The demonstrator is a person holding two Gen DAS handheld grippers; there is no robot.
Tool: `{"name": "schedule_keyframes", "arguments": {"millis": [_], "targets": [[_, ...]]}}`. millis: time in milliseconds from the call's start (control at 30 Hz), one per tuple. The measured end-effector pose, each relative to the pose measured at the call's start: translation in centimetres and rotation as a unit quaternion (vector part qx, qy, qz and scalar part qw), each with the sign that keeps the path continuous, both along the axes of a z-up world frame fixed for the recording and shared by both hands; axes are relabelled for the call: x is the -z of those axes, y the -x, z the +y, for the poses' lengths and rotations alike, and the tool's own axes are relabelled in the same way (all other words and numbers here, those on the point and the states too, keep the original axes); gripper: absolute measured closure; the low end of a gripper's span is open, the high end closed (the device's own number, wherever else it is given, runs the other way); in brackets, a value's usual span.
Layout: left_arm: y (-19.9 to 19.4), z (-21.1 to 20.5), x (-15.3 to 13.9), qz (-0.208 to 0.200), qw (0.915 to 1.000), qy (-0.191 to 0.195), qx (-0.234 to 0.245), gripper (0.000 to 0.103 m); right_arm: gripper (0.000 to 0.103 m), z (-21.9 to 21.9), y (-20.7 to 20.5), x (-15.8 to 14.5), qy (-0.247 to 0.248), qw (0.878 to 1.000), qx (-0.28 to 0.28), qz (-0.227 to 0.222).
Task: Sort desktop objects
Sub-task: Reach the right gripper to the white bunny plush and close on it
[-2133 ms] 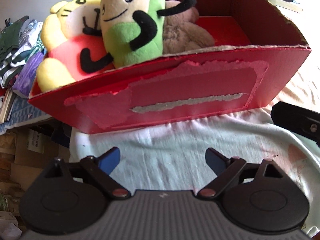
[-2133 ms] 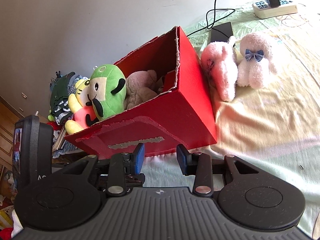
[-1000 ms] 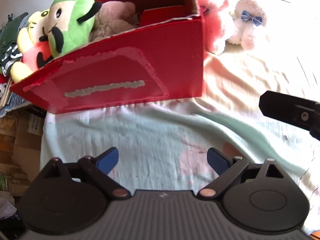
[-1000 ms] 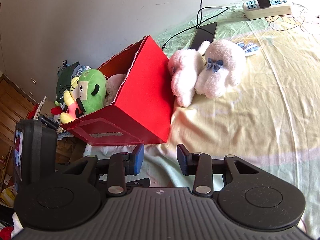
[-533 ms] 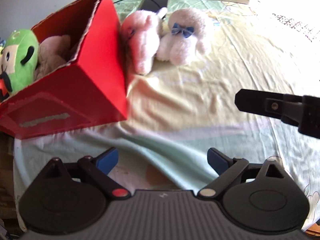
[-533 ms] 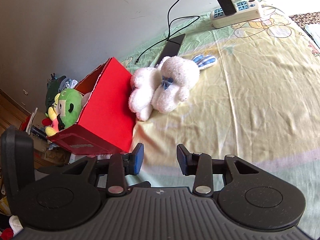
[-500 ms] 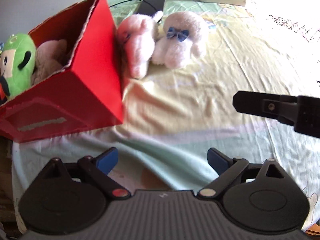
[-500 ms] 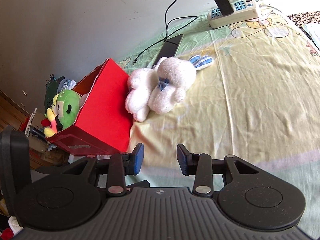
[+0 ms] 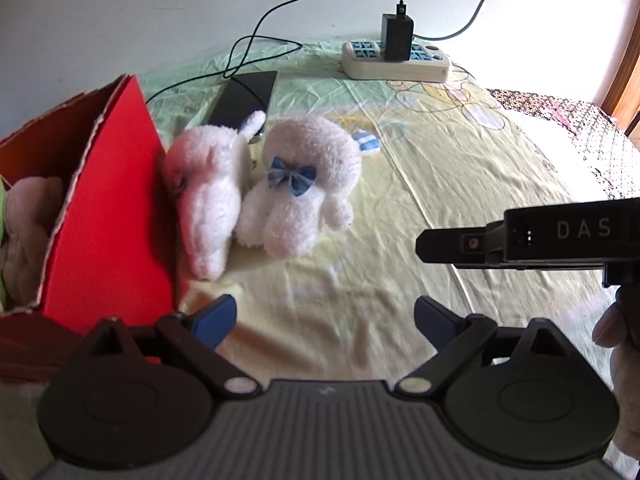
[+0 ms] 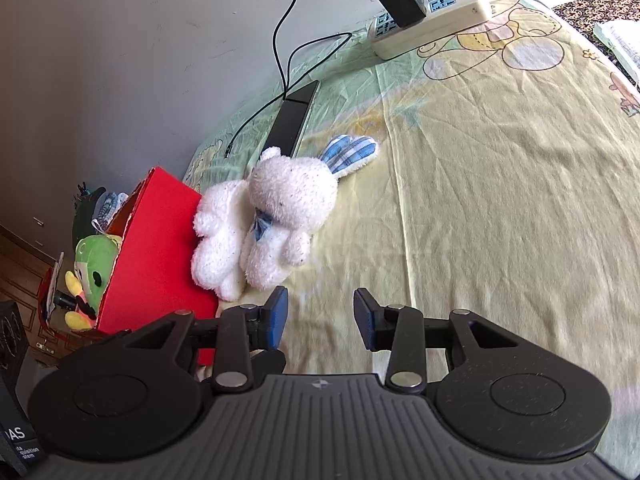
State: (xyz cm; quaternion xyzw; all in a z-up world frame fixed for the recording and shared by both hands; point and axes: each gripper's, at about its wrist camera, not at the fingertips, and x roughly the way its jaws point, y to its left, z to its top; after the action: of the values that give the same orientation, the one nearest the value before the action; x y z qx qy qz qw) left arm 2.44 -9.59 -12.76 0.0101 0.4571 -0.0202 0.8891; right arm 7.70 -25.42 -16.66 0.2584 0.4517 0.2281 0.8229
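Observation:
Two white plush toys lie side by side on the yellow bedsheet: a plain one leaning against the red cardboard box, and a rabbit with a blue bow. Inside the box sit a beige plush and a green plush. My left gripper is open and empty, a short way in front of the two toys. My right gripper is open and empty too, just below the rabbit; its body shows at the right of the left wrist view.
A black phone with a cable lies behind the toys. A power strip with a black charger sits by the wall. Clutter and a wooden cabinet stand left of the box. A person's hand is at the right edge.
Both grippers have swung right, away from the red box and toward the two white plush toys, and drawn closer to them. Both stayed open and empty.

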Motion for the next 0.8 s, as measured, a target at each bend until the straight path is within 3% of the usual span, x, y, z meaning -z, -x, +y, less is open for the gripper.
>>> {"name": "schedule_keyframes", "arguments": {"millis": [200,400,600,633,733,800], "targets": [[-2.1,0.5,1.3,0.001,0.9995,0.019,0.025,0.008,0.062,0.3,-3.6,1.5,-0.05,0.998,0.002,0.028],[-3.4,1.3,1.9,0.0,0.9991,0.028,0.033,0.008,0.062,2.2,-5.6,2.5,-0.056,0.997,-0.032,0.036],[-4.5,2.6,2.9,0.021,0.9985,0.045,0.024,0.008,0.064,3.5,-6.6,3.1,-0.058,0.997,-0.03,0.038],[-4.6,2.8,2.9,0.021,0.9985,0.047,0.021,0.008,0.065,3.7,-6.8,3.3,-0.059,0.997,-0.031,0.041],[-5.0,3.3,3.0,0.025,0.9981,0.055,0.014,0.008,0.088,3.8,-6.8,3.7,-0.083,0.995,-0.039,0.049],[-5.1,3.3,3.0,0.027,0.9978,0.059,0.012,0.008,0.09,3.6,-6.7,3.8,-0.089,0.994,-0.031,0.051]]}}
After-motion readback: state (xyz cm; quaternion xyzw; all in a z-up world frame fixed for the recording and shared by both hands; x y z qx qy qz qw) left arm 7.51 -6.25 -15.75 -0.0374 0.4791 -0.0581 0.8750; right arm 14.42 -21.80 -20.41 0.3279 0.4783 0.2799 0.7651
